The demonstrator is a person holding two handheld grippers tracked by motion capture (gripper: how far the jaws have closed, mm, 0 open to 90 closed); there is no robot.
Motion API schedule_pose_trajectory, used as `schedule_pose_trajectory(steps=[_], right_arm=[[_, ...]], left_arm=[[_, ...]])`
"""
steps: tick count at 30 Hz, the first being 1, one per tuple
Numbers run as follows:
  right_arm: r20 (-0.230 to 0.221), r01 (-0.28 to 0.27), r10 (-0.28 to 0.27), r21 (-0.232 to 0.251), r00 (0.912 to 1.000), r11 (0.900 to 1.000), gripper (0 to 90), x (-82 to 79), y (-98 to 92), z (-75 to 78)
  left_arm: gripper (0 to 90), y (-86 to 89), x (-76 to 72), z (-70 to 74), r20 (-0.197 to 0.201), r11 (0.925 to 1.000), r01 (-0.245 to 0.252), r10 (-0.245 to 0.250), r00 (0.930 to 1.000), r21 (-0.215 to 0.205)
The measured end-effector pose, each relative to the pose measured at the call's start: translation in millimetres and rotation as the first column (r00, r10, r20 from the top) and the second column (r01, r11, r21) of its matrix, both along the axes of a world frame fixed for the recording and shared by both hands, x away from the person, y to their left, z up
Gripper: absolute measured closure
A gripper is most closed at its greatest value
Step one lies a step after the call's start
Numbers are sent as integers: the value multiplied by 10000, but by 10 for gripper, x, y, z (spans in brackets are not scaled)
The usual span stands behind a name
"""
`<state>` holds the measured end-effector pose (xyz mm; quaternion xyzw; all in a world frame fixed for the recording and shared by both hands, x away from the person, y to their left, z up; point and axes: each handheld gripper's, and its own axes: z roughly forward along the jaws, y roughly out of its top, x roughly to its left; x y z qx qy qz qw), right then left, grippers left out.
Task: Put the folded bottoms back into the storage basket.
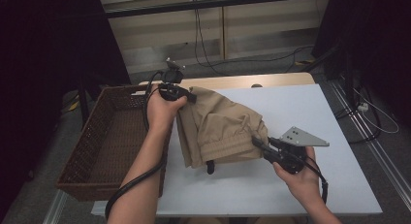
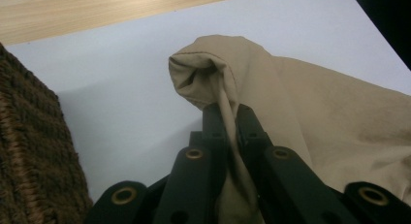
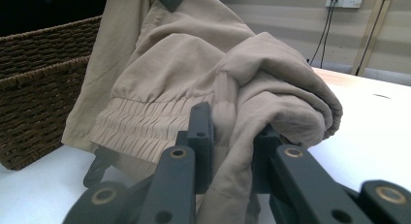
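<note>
Nearest the person, by the table's [image 1: 339,185] near right edge, the right hand [image 1: 303,178] holds the right gripper [image 1: 257,142] roughly level, pointing left. Its jaws are closed tight on a fold of the beige garment [image 1: 218,129] next to the gathered elastic band [image 3: 140,129]; in the right gripper view the cloth is pinched between the two black jaws and bulges out over them.

The garment hangs bunched between the two grippers, over the left part of the white table top. Its lower hem sags toward the surface, and a small black tab [image 1: 210,167] dangles below it.

Farther off, near the table's far left corner, the left hand [image 1: 162,110] holds the left gripper [image 1: 191,95] above the garment. Its jaws are clamped on a rolled edge of the cloth, and the left gripper view shows a thin strand of fabric squeezed between them.

Just left of the table stands a dark woven basket [image 1: 104,151], its right wall beside the person's left forearm. Beyond the far edge a strip of bare wood [image 1: 271,80] shows.
</note>
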<state>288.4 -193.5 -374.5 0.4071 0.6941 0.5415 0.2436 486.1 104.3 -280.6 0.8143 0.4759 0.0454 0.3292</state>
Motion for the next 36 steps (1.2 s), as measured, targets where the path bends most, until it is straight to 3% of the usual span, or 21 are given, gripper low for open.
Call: schedule_pose_trajectory(steps=[36], right_arm=[[656,-443,433,141,9969,9989,771,46,251,278]], left_arm=[[856,223,11,496,-335,9983,-108,127,9994,579]])
